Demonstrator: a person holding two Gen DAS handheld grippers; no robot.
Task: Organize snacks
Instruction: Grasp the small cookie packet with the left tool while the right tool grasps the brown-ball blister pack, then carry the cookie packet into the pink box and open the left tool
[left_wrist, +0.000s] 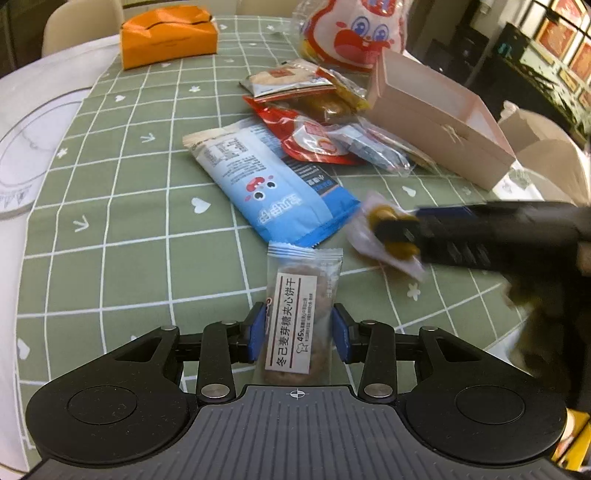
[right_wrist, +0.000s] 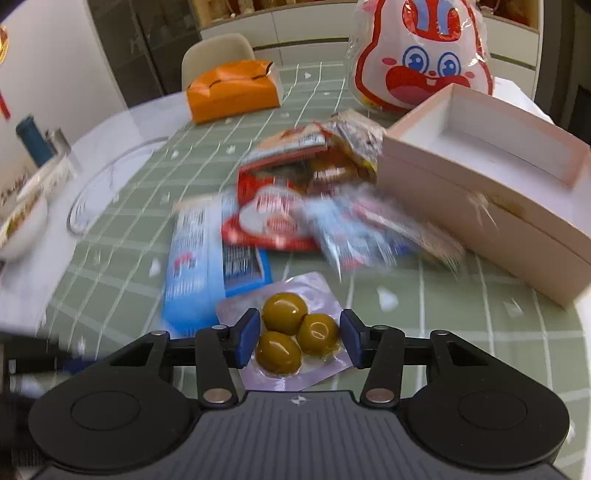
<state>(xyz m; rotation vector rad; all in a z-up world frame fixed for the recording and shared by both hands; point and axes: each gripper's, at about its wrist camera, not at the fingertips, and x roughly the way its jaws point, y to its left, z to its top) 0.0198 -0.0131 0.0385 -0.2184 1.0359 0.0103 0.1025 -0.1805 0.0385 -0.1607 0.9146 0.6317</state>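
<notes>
My left gripper (left_wrist: 300, 332) is shut on a clear biscuit packet (left_wrist: 299, 314) with a white label, held over the green checked cloth. My right gripper (right_wrist: 299, 338) is shut on a clear pack of three olive-brown eggs (right_wrist: 295, 332); it also shows blurred in the left wrist view (left_wrist: 388, 232), with the right gripper (left_wrist: 399, 236) reaching in from the right. A pile of snack packets (right_wrist: 295, 206) lies mid-table, with a long blue packet (left_wrist: 266, 181) beside it. An open pink box (right_wrist: 487, 162) stands at the right, empty.
An orange tissue box (right_wrist: 232, 90) sits at the far end. A large rabbit-face bag (right_wrist: 421, 55) stands behind the pink box. A glass plate (right_wrist: 110, 184), a bowl (right_wrist: 22, 221) and a dark bottle (right_wrist: 33, 140) are at the left. A chair (right_wrist: 218, 55) stands beyond the table.
</notes>
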